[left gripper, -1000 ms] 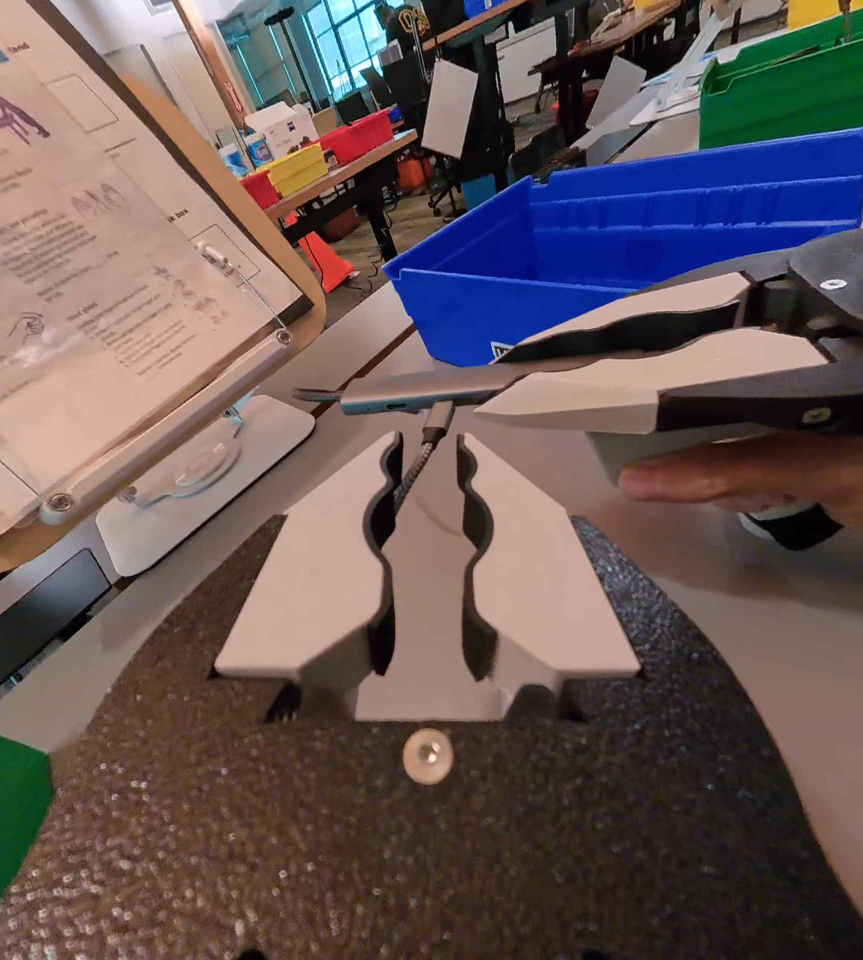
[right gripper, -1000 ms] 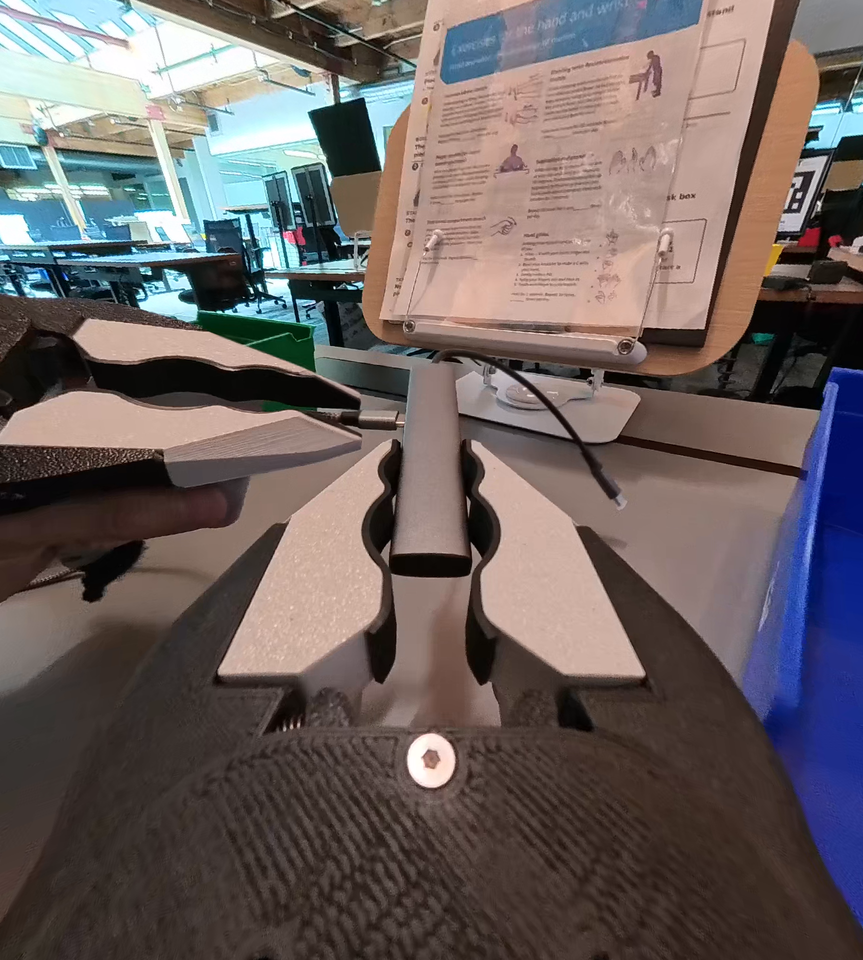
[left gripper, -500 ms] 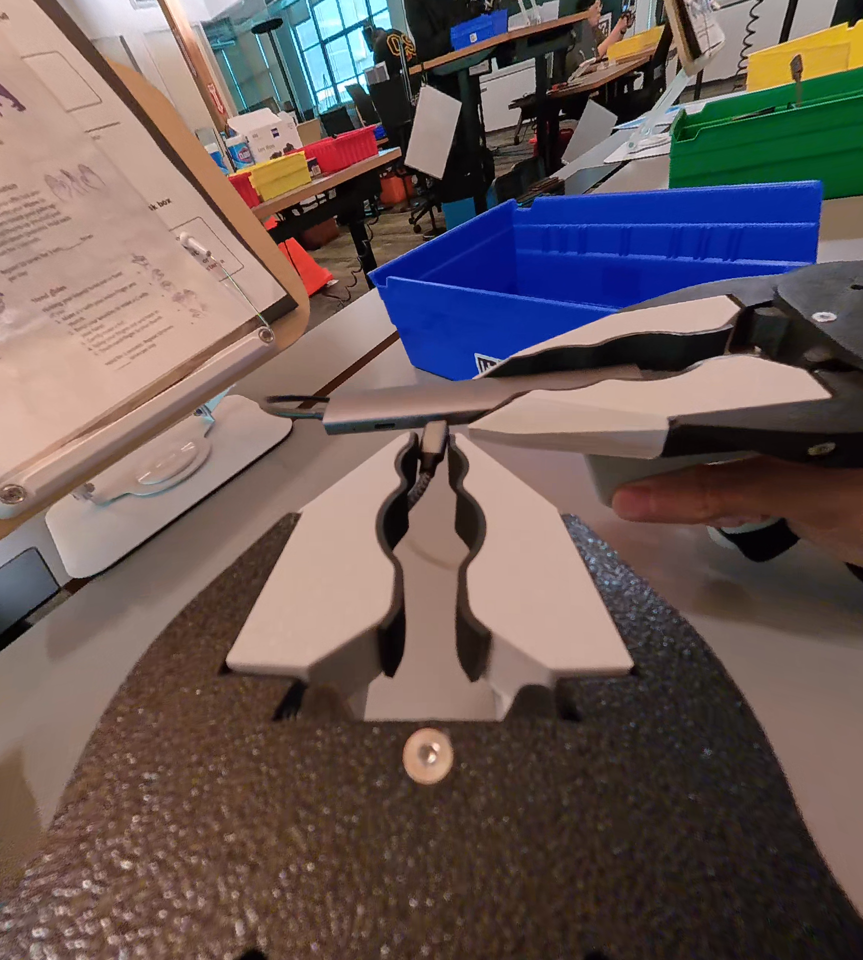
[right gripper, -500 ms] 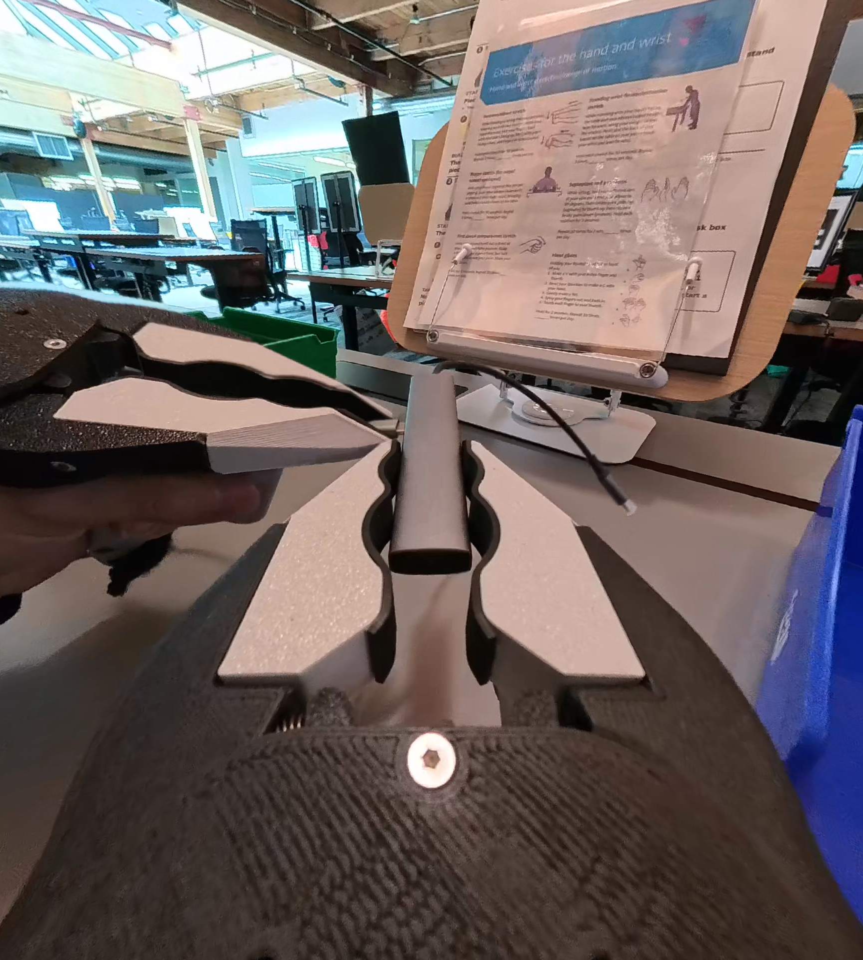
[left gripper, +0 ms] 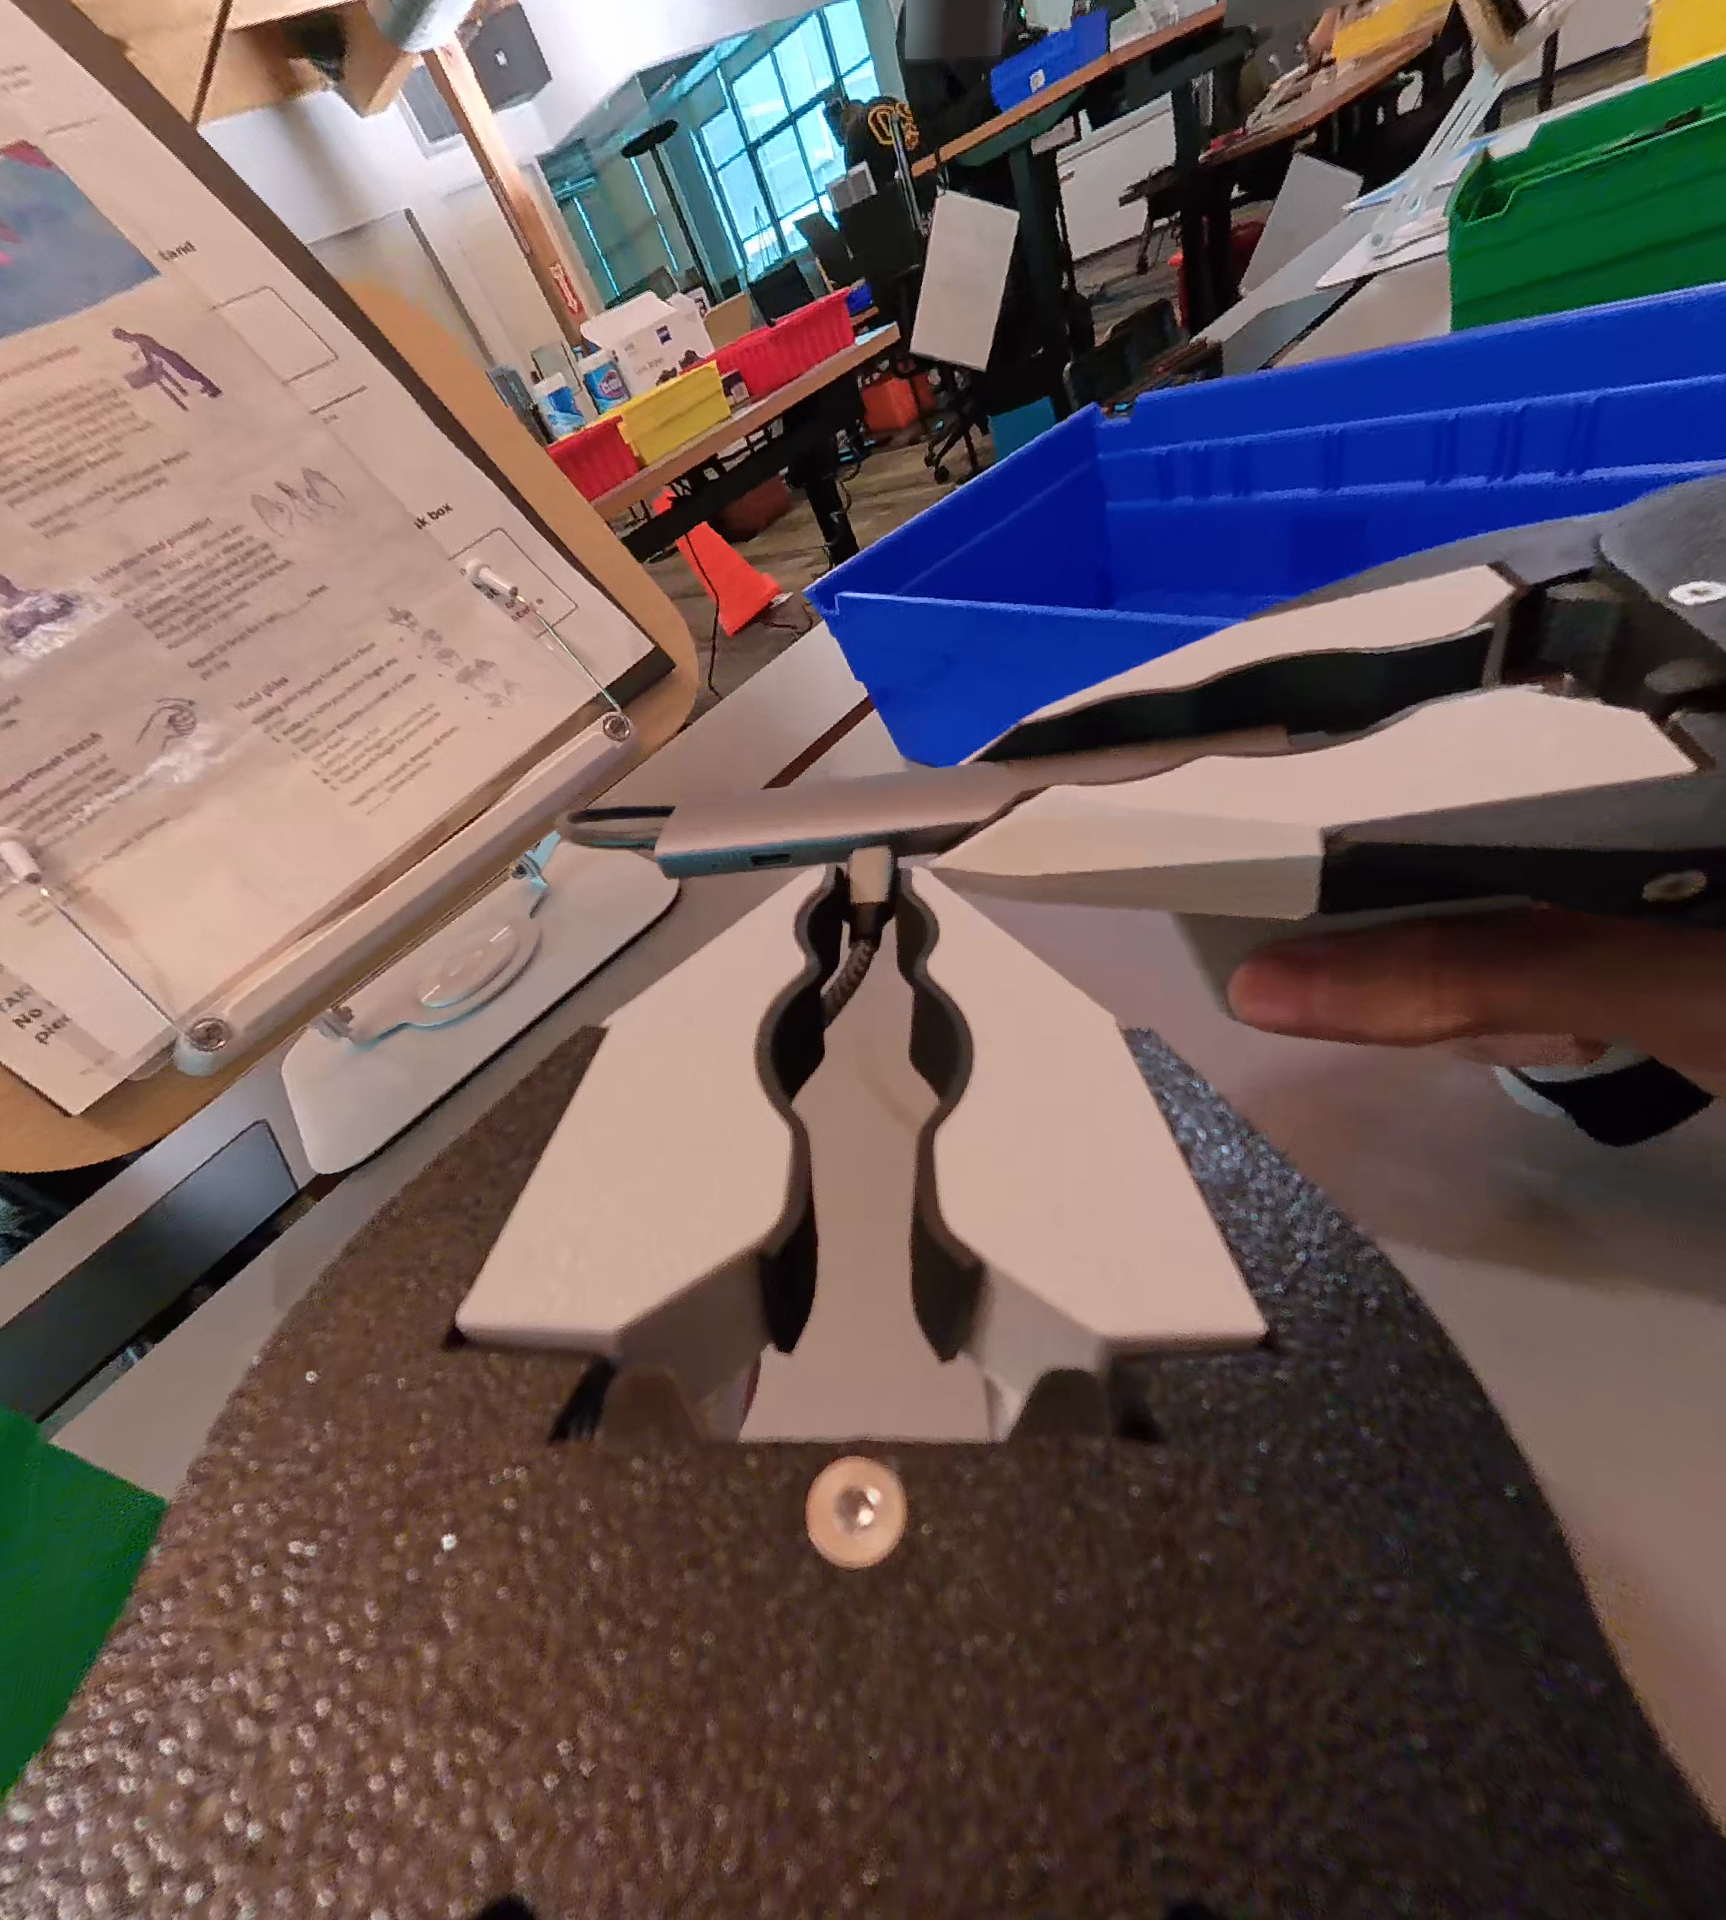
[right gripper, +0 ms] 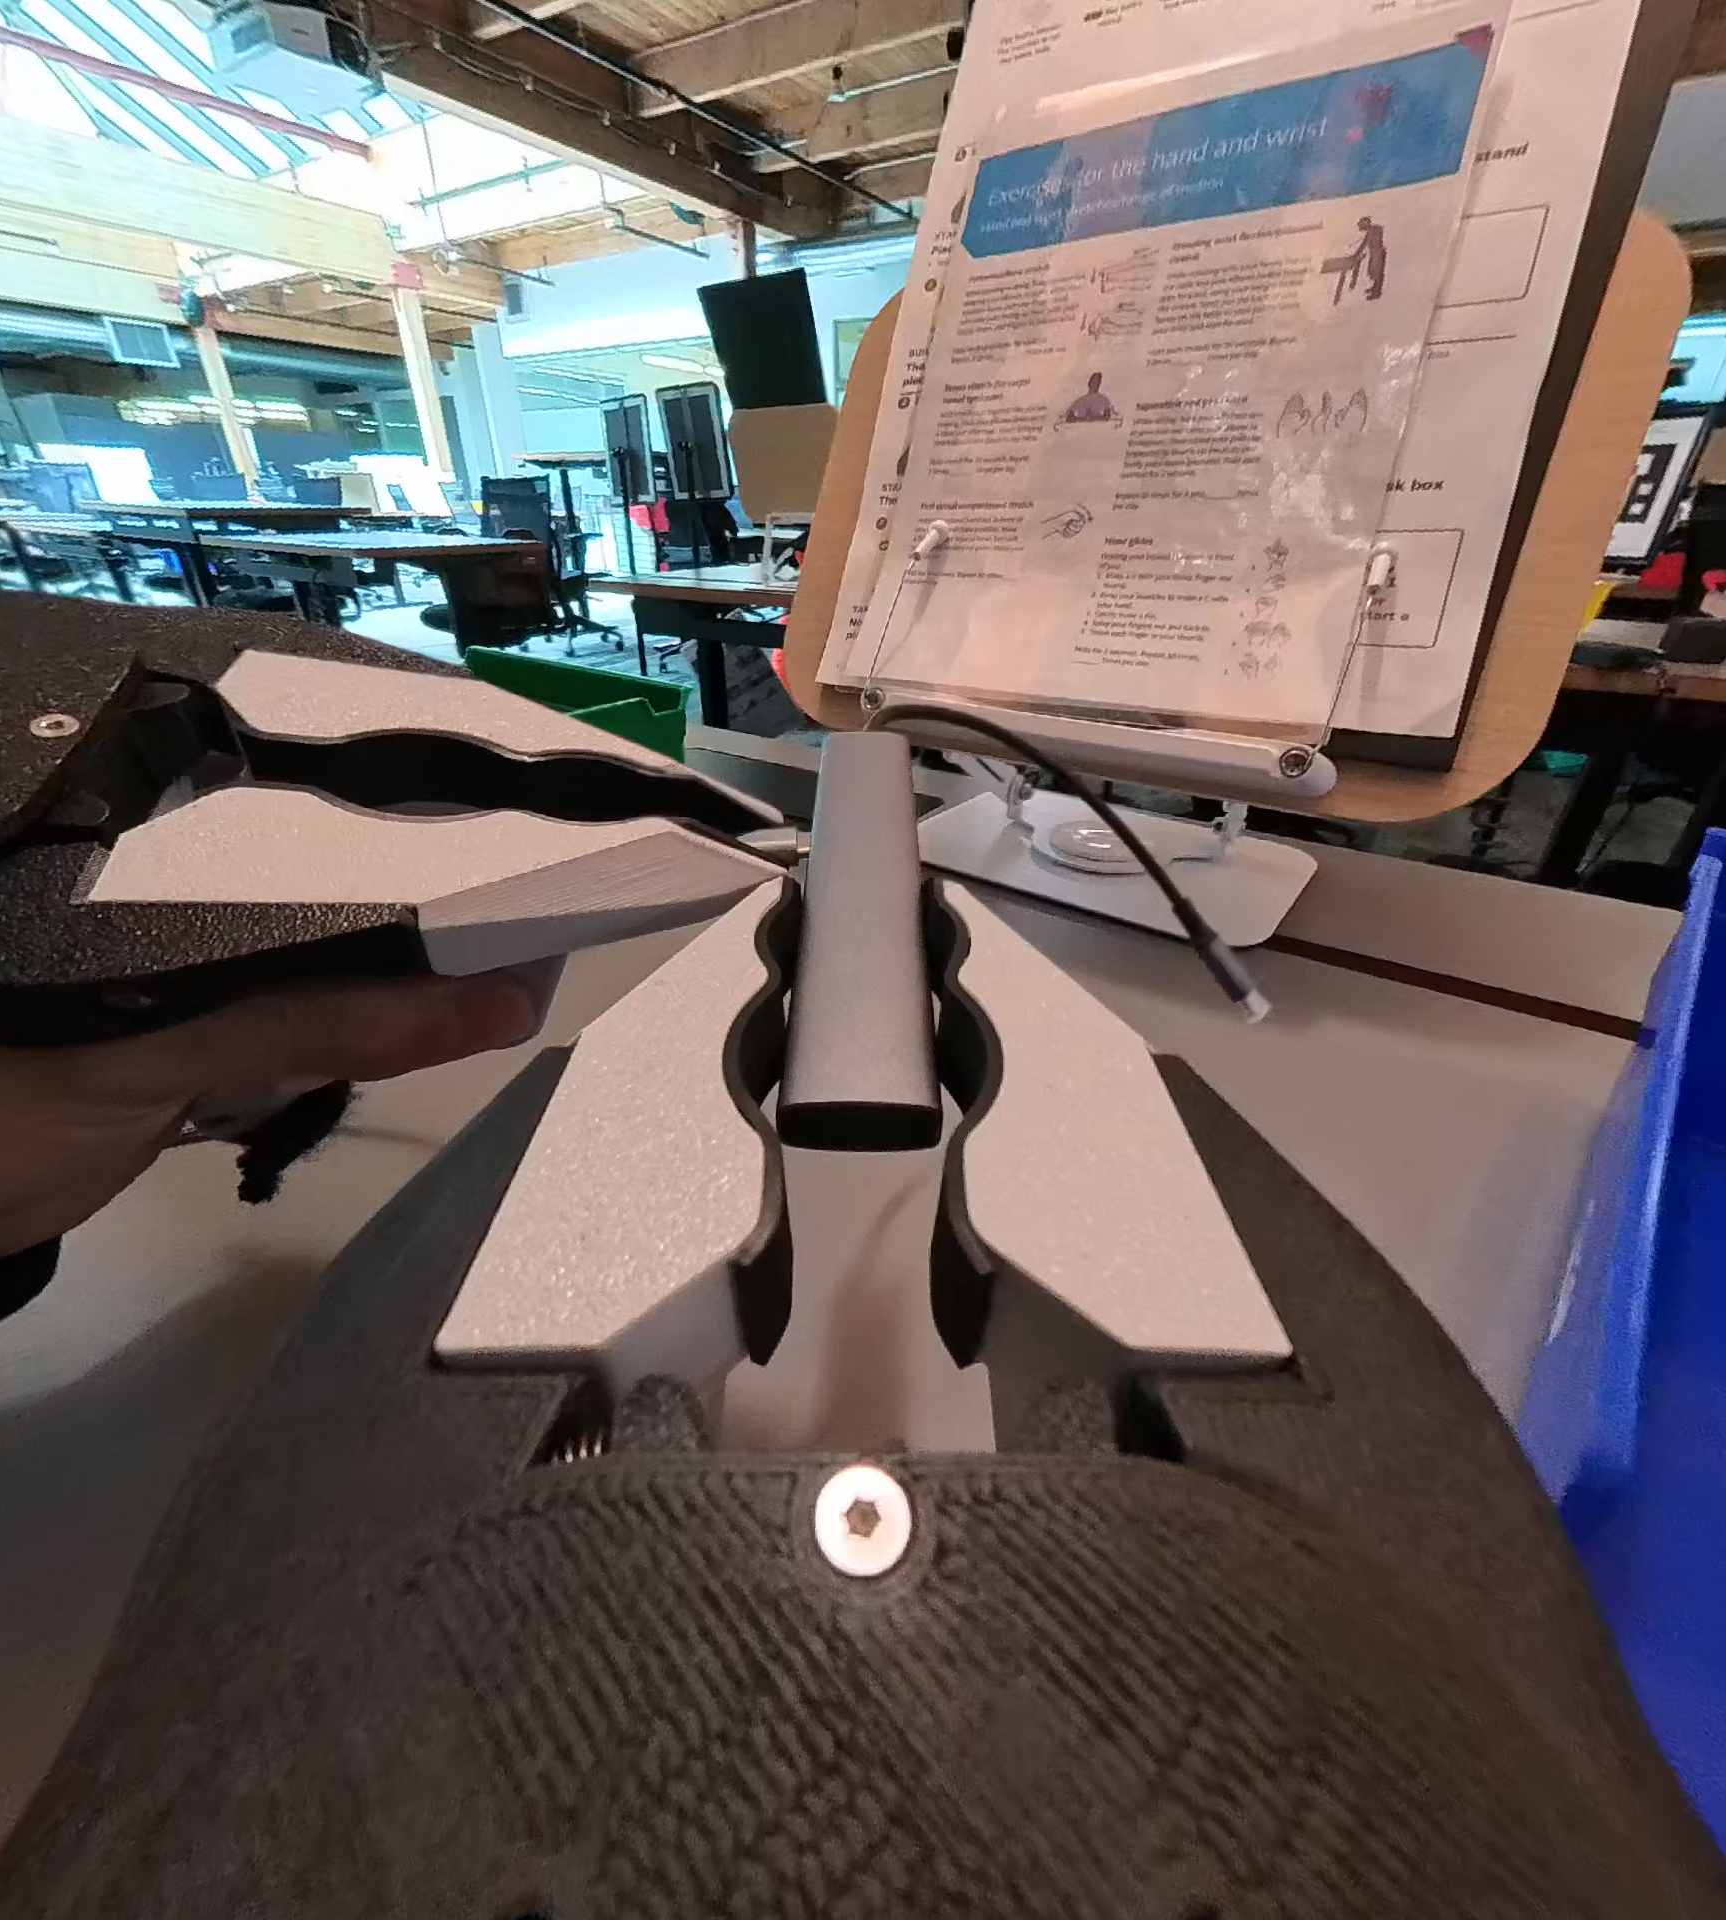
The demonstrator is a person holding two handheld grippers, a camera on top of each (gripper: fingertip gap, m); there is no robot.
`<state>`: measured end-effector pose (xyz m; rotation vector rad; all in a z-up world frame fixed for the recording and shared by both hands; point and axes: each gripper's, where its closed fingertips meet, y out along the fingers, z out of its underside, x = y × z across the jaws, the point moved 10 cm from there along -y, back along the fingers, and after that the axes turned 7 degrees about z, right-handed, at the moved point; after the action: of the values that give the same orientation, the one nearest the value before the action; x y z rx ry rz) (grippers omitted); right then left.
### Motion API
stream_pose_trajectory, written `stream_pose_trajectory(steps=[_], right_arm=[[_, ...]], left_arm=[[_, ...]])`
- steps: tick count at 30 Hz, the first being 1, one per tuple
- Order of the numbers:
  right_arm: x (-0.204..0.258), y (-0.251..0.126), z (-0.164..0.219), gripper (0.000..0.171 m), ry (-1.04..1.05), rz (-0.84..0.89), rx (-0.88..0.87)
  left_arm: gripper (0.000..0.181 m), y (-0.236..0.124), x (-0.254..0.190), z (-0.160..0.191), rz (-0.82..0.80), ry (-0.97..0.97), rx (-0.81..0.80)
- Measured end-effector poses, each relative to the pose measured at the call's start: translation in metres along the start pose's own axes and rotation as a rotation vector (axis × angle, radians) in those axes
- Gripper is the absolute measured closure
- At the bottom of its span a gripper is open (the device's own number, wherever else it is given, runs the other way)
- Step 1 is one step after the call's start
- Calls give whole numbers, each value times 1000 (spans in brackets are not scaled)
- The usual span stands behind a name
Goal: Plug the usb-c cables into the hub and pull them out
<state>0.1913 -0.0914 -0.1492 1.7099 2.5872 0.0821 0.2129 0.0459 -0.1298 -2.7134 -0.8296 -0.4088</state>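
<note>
My right gripper (right gripper: 861,894) is shut on a grey bar-shaped hub (right gripper: 859,935) and holds it level above the table. The hub's own thin black cable (right gripper: 1129,852) hangs free to the right. In the left wrist view, my left gripper (left gripper: 867,894) is shut on a braided USB-C cable (left gripper: 843,982). The cable's metal plug (left gripper: 869,871) sits against the side of the hub (left gripper: 817,821), next to an empty port (left gripper: 771,860), and looks seated in it. The right gripper (left gripper: 963,805) comes in from the right. The left gripper (right gripper: 781,844) comes in from the left.
A document stand (right gripper: 1150,416) with printed sheets stands just beyond the hub on a white base (right gripper: 1098,862). A blue bin (left gripper: 1306,540) sits at the right of the table (right gripper: 1410,987). A green bin (right gripper: 578,696) lies behind the left gripper. A hand (left gripper: 1461,997) holds the right gripper. The tips of both grippers are at nearly the same place.
My left gripper has moved forward with the cable, and the plug, a little short of the hub before, now sits against its side. The hub stays held in the right gripper.
</note>
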Motion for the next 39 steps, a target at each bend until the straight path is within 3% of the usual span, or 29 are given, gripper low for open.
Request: stream_pose_trajectory(steps=[12, 18, 24, 30, 35, 39], right_arm=[[3, -3, -3, 149, -83, -14, 1], [2, -7, -11, 149, -135, 112, -77], [-1, -9, -12, 149, -168, 134, -104], [3, -11, -13, 149, -210, 129, -122], [5, -11, -14, 149, -258, 135, -104], [0, -8, -9, 149, -163, 112, -76]], left_arm=[[174, -3, 6, 0, 72, -55, -51], [172, -6, -2, -7, -17, 42, -138], [166, -5, 0, -6, 9, 25, -116], [179, -7, 1, -6, 27, 25, -124], [179, -8, 2, -7, 29, 54, -106], [177, -5, 4, -4, 56, 0, -98]])
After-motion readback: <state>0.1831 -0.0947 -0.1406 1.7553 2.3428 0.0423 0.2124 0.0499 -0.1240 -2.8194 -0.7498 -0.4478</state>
